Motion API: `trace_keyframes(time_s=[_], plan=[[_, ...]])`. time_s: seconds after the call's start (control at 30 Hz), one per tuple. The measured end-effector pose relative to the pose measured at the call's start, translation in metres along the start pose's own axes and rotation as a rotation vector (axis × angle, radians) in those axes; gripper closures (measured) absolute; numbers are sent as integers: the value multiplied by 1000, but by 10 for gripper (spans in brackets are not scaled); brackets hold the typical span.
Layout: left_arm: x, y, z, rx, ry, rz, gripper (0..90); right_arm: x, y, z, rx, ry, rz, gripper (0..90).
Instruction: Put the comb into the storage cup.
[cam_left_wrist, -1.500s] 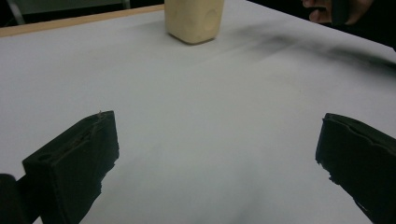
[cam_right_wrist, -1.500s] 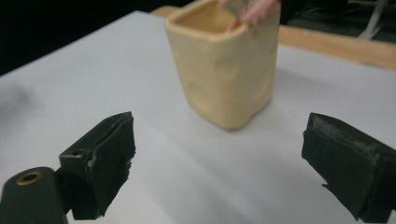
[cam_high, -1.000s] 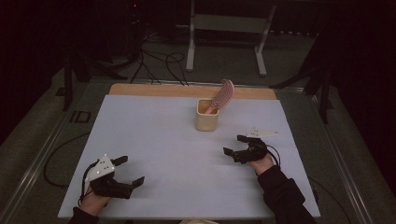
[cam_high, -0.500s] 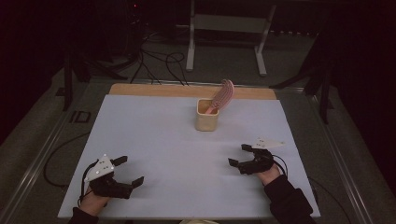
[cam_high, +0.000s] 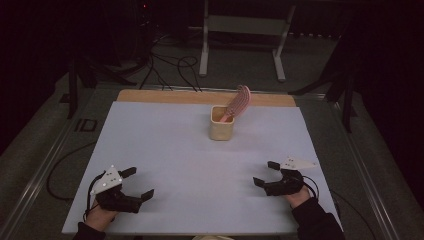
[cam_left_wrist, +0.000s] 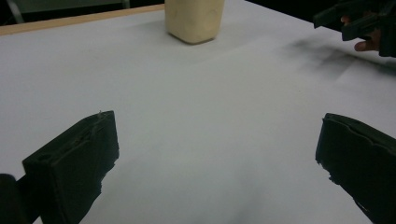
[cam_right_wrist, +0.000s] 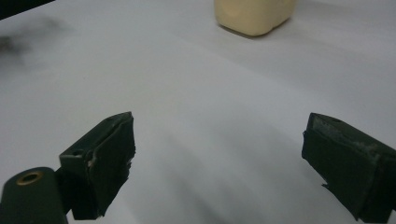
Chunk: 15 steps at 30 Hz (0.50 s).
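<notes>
**Both hand-held grippers released, brush cup up ahead**

I'm looking down from the high view, and my left hand-held gripper (cam_high: 138, 184) sits low over the near left part of the counter (cam_high: 165, 150), jaws spread wide with nothing between them. Its own view confirms it: the left hand-held gripper (cam_left_wrist: 215, 163) shows two black jaws far apart, just bare white counter (cam_left_wrist: 196, 121) in the gap.

Over on the other side, my right hand-held gripper (cam_high: 264, 174) is near the right edge, likewise released, jaws apart and gripping nothing. From its camera the right hand-held gripper (cam_right_wrist: 219, 158) frames the same plain surface (cam_right_wrist: 187, 93), both pads clear of any object.

The cream cup (cam_high: 221, 123) stands upright well ahead of both hand-held grippers, roughly between their lines, a bit closer to the right one's side. A pink hairbrush (cam_high: 238, 102) sits in it, handle down, head leaning out over the rim toward the right and away from me. In the left gripper view the cup (cam_left_wrist: 193, 19) is far ahead, slightly left of centre, and the other hand-held gripper shows at the upper right. In the right gripper view the cup (cam_right_wrist: 254, 16) is ahead and a little right of centre. Both hand-held grippers are well apart from the cup and from each other.
</notes>
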<state>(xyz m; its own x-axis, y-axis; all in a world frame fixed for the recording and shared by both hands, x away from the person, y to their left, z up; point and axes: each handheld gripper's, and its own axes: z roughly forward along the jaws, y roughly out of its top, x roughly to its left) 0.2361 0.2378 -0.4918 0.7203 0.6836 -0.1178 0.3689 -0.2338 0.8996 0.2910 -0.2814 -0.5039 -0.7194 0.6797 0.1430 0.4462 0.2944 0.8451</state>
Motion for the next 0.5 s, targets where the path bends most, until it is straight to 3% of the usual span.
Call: trace_keyframes(time_s=[0.27, 0.5], plan=[[0, 0, 0, 1, 2, 2, 2, 2, -13, -12, -12, -23, 28, 93], [0, 0, 1, 1, 1, 3, 1, 2, -17, -10, -2, -31, 5, 93]])
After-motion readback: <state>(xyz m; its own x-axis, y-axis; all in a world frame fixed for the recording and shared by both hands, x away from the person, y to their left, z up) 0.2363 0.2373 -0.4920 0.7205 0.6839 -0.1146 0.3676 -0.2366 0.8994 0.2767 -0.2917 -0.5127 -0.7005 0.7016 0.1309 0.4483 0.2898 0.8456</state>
